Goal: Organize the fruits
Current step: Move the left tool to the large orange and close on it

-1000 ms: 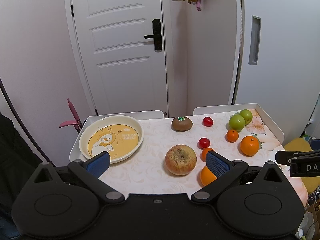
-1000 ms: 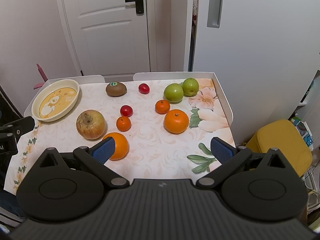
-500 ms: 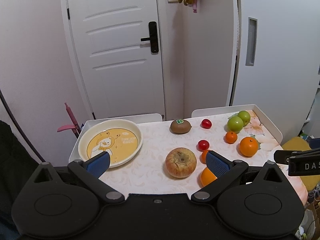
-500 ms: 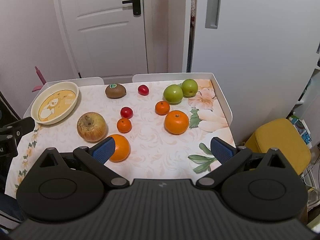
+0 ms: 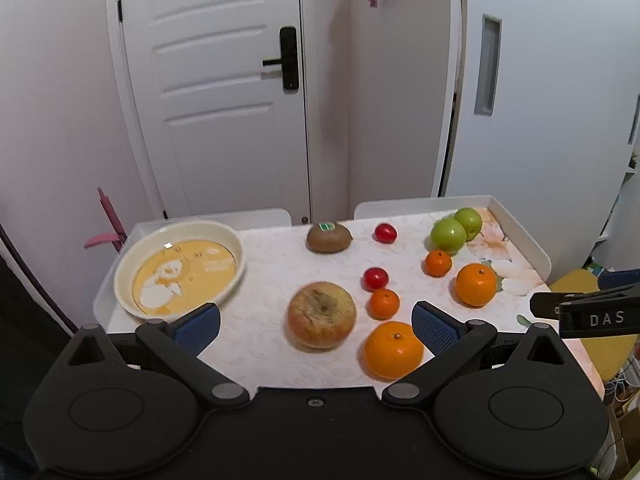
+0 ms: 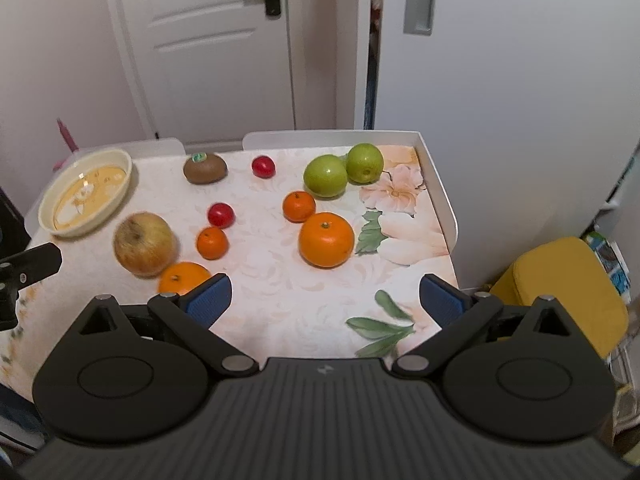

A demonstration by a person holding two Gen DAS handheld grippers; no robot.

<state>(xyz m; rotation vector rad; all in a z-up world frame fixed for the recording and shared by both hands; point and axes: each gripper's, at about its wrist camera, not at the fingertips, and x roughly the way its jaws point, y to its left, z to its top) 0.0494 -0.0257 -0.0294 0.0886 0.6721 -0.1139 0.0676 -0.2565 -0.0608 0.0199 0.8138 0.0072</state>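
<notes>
Nothing sorted yet: the round cream dish with the yellow cartoon base [image 5: 180,272] lies empty and every fruit is loose on the floral-clothed counter [image 6: 280,304].

Left claw [image 5: 316,326] and right claw [image 6: 324,298] both hang spread wide, gripping nothing. The big russet apple [image 5: 322,315] and large orange [image 5: 393,350] sit nearest the left claw; the two green apples [image 6: 340,172] crowd the raised white rim [image 6: 440,196] at the far right corner, so the open cloth near the front looks the easier approach.
</notes>
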